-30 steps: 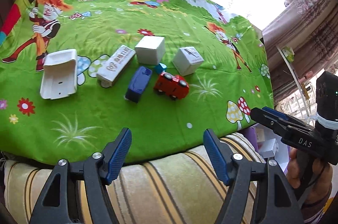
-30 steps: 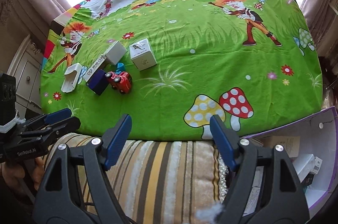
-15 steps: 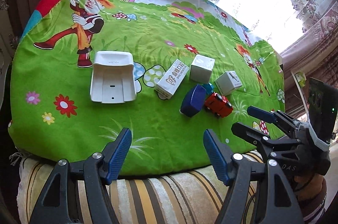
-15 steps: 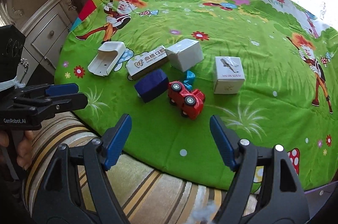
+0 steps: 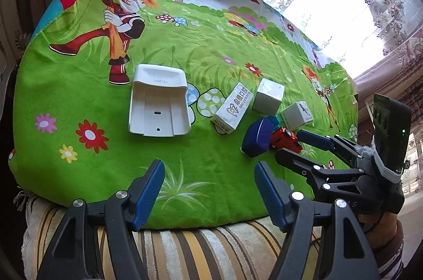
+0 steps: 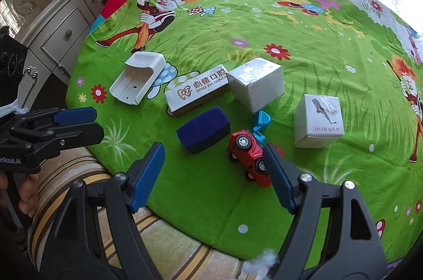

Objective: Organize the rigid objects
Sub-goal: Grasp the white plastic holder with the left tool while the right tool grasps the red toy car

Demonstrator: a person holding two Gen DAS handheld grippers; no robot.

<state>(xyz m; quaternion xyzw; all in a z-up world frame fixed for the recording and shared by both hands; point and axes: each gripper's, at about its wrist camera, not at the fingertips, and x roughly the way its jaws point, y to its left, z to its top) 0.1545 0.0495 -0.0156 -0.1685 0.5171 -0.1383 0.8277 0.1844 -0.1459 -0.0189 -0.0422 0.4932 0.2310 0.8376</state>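
The step in hand appears to be the approach: nothing is gripped yet. The right gripper (image 6: pixel 211 171) hangs with jaws wide apart and empty, just in front of the red plastic toy car (image 6: pixel 249 157) on the green cartoon-print cloth (image 6: pixel 330 63). The left gripper (image 5: pixel 208 190) is likewise spread and empty, near the cloth's front edge. The next move likely calls for lowering the right jaws around the car.

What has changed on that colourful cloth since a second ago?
Only the tools moved: the left gripper and right gripper swung in closer, the right one now near the red toy car. Both stayed open and empty. The car, blue case, boxes and white holder kept their places.
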